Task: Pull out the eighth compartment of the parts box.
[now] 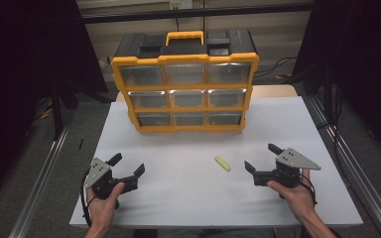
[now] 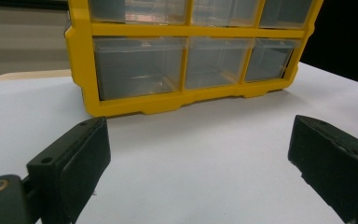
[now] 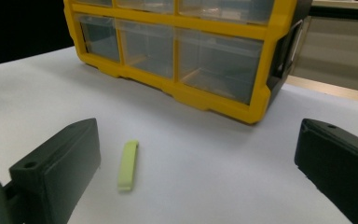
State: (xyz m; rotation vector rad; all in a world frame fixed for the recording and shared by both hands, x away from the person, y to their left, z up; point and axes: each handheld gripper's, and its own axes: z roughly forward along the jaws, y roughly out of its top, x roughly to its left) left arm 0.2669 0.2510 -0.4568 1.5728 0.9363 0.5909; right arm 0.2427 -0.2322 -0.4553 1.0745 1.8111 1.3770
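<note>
both tools wide open, empty: left tool [image 1: 127, 165] and right tool [image 1: 261, 157] rest on white desk [image 1: 188, 198]; small yellow-green strip [image 1: 222, 163], possibly plastic, lies just beside right tool; yellow drawer organizer [image 1: 184, 89] behind.

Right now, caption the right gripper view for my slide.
Open tongs face a small green stick before a yellow drawer organizer.

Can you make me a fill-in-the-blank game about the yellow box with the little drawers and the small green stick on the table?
1. The drawer box has ___ clear drawers in its front.
2. The small green stick lies nearer the ___ hand-held gripper than the left hand-held gripper.
3. Both hand-held grippers have their jaws ___, holding nothing.
4. The handle on top of the box is coloured ___.

Missing words: nine; right; open; yellow
</note>
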